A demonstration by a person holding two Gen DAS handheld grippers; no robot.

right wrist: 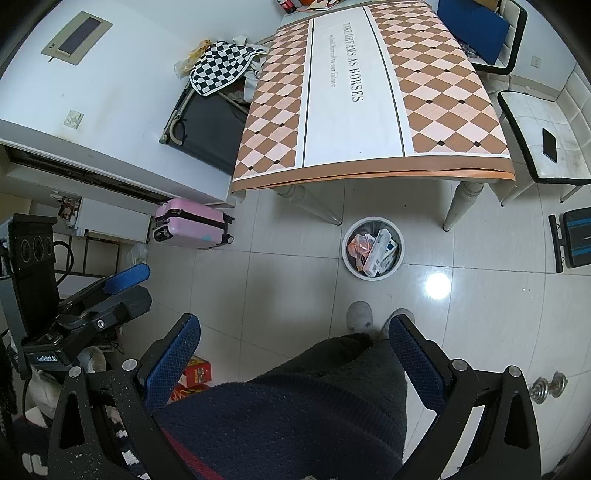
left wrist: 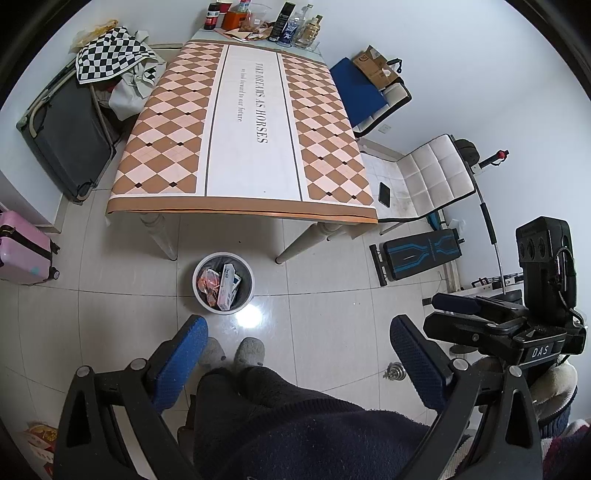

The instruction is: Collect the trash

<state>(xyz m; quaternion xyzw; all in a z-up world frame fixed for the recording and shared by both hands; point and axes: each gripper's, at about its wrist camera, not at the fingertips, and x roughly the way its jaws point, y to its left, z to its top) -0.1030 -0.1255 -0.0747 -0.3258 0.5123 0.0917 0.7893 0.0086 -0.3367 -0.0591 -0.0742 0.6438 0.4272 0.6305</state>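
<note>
A round white trash bin [left wrist: 222, 283] stands on the tiled floor by the table's front edge; it also shows in the right wrist view [right wrist: 373, 247]. It holds a white carton [left wrist: 226, 285] and orange wrappers [left wrist: 209, 282]. My left gripper [left wrist: 299, 343] is open and empty, held high above the floor near the bin. My right gripper [right wrist: 295, 343] is open and empty too, at a like height. The other gripper shows at the right edge of the left wrist view [left wrist: 517, 314] and at the left edge of the right wrist view [right wrist: 74, 302].
A table [left wrist: 243, 122] with a checked cloth has bottles and packets [left wrist: 266, 22] at its far end. A white chair [left wrist: 424, 181] with a phone [left wrist: 384, 194] stands at its right. A pink suitcase [right wrist: 192, 223] and dumbbell [right wrist: 546, 387] are on the floor. My slippered feet [left wrist: 236, 352] are below.
</note>
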